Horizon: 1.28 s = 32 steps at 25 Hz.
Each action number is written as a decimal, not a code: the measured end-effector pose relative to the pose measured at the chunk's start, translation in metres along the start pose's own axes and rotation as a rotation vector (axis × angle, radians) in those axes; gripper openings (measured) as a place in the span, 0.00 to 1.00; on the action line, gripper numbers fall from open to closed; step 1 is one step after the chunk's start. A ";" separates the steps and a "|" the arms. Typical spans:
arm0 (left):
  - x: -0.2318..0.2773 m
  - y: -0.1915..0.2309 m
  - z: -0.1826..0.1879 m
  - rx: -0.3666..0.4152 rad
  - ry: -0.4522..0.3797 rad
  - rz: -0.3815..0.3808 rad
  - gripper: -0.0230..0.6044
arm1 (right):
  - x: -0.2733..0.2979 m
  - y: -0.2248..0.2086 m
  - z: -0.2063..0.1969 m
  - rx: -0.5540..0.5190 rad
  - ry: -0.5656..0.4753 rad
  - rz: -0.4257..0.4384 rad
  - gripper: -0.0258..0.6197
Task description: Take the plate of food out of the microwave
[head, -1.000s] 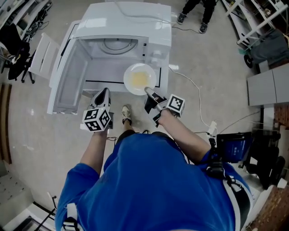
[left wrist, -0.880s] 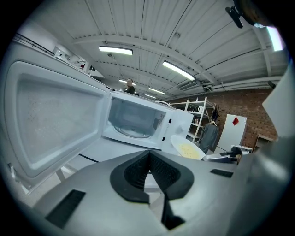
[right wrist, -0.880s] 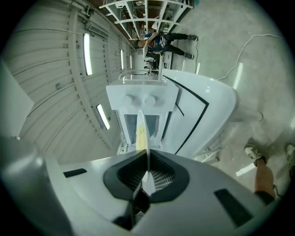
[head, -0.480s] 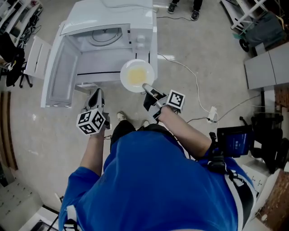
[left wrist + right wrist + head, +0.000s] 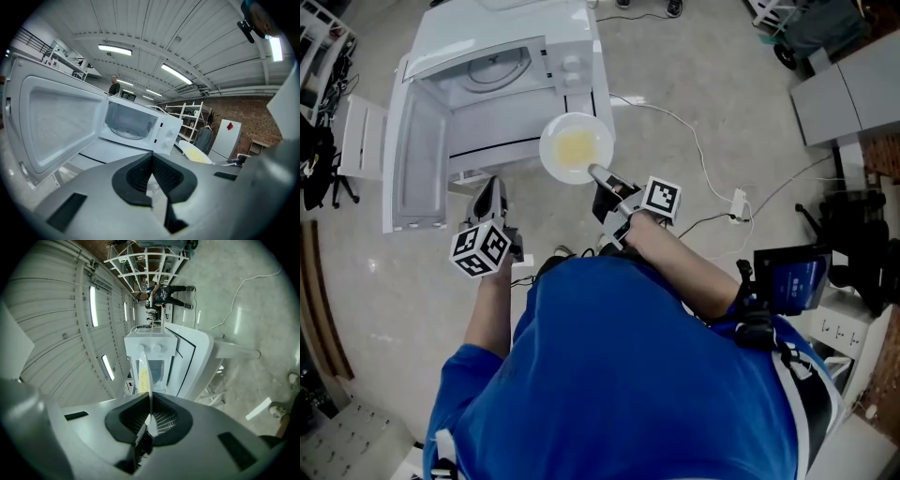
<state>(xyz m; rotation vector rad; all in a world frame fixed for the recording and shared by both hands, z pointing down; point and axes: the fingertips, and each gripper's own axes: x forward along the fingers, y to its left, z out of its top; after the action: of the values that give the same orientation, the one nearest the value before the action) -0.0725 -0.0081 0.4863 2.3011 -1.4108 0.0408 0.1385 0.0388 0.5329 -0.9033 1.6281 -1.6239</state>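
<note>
The right claw point(image 5: 598, 173) pinches the edge of the plate point(image 5: 575, 147) of yellow food. The plate is in the air, just outside the open microwave point(image 5: 574, 67). The left claw point(image 5: 490, 192) is closed and holds nothing.

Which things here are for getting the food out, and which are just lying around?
For the job:
- plate of food
- microwave with its open door
- right gripper, pinching the plate's rim

Just lying about:
- white plug strip on the floor
- grey cabinet
- left gripper, holding nothing
</note>
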 end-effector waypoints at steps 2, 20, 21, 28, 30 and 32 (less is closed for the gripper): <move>0.000 0.002 0.000 -0.007 0.002 -0.009 0.05 | -0.004 0.000 -0.002 -0.001 -0.009 -0.005 0.06; -0.036 0.014 0.005 -0.025 -0.010 -0.050 0.05 | -0.029 0.002 -0.025 -0.032 -0.046 -0.039 0.06; -0.037 0.015 0.004 -0.027 -0.011 -0.051 0.05 | -0.029 0.002 -0.027 -0.033 -0.045 -0.037 0.06; -0.044 0.021 0.003 -0.032 -0.014 -0.054 0.05 | -0.027 0.000 -0.039 -0.034 -0.037 -0.039 0.06; -0.045 0.022 0.003 -0.032 -0.013 -0.053 0.05 | -0.026 0.000 -0.042 -0.033 -0.035 -0.038 0.06; -0.047 0.023 0.003 -0.032 -0.013 -0.052 0.05 | -0.026 0.000 -0.044 -0.028 -0.035 -0.037 0.06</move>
<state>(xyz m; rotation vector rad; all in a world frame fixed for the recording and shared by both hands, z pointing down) -0.1153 0.0217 0.4795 2.3142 -1.3471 -0.0124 0.1155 0.0846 0.5325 -0.9768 1.6224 -1.6050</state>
